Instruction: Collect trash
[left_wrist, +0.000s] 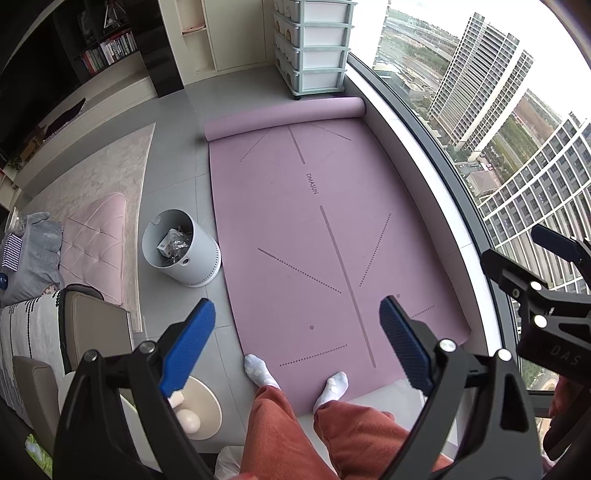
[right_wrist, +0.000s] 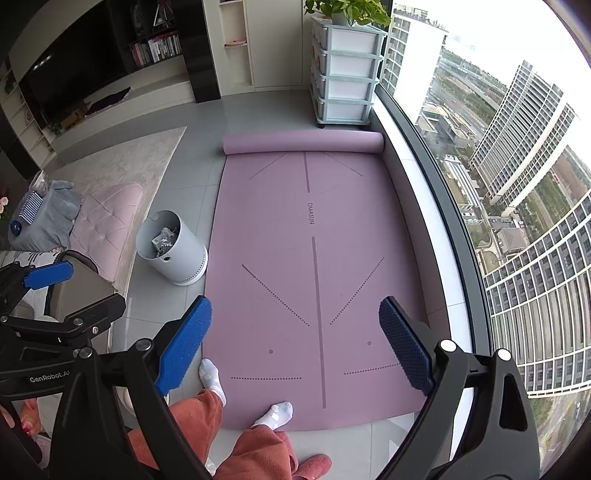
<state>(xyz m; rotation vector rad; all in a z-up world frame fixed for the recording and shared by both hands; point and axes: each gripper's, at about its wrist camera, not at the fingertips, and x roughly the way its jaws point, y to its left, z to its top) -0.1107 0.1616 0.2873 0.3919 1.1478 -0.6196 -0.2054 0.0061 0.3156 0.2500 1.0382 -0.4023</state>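
Blue ribbed pads line both fingers of the left gripper (left_wrist: 297, 343), which in the left wrist view is held high and tilted down toward the floor, its jaws spread wide with nothing between them. Below the gap lies a mauve yoga mat (left_wrist: 314, 229), its far end rolled up against a drawer unit (left_wrist: 317, 48) by the window. A person stands at the near edge of the mat in rust-coloured trousers (left_wrist: 295, 432) and white socks (left_wrist: 258, 369), one sock at the mat's corner, the other on it. Left of the mat, on grey tile, stands a pale round trash bin (left_wrist: 188, 254), upright and open, with crumpled wrappers (left_wrist: 173, 242) inside. At the right edge the right gripper (left_wrist: 550, 258) shows from the side, level with the left one; from here I cannot tell how its fingers stand.

From the right wrist view, the right gripper (right_wrist: 295, 347) points down over the same mat, jaws also wide apart and empty. The bin sits left of the mat's edge, just beside it, trash visible within. The left gripper appears at the left edge, held alongside, with a hand (right_wrist: 26, 417) partly visible beneath its body. A pink slipper (right_wrist: 314, 467) lies on the tile near the person's feet.
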